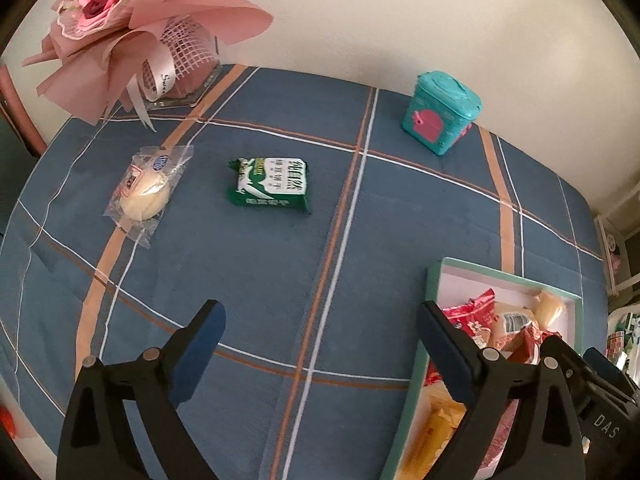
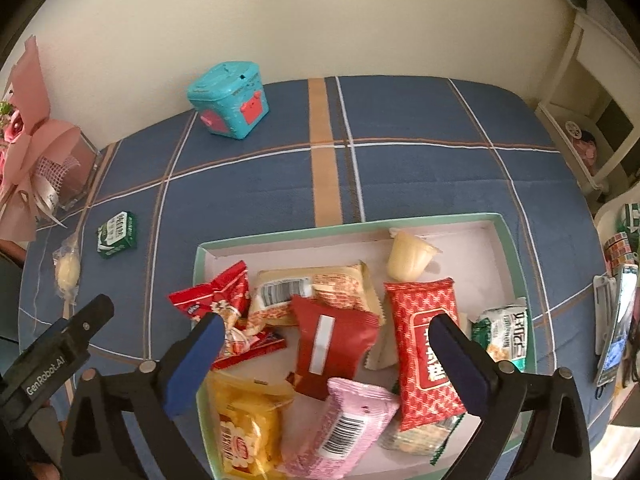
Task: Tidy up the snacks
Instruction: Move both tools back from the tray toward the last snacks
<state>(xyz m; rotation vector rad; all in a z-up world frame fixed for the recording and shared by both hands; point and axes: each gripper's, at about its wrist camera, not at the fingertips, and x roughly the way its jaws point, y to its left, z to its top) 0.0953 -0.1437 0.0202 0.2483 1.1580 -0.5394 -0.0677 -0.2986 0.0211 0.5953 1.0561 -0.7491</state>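
- The left hand-held gripper [image 1: 320,360] hangs released over bare blue plaid counter [image 1: 280,280], with nothing between its pads.
- The right hand-held gripper [image 2: 326,364] stands wide apart and empty above the green-rimmed tray [image 2: 348,226], which already holds a loose heap of packets.
- Two snacks lie outside the tray, far left: a green packet [image 1: 269,186] and, left of it, a clear-wrapped pastry [image 1: 146,192].
- Risk: the pastry's slick, puffy wrapper could slip from the pads, or a hard squeeze could crush the soft cake.
- Risk: the red packet [image 2: 208,296] overhangs the tray's left rim; a careless drop onto the heap could push it out.
- Risk: reaching far left could brush the pink bouquet [image 1: 132,28] standing nearby.
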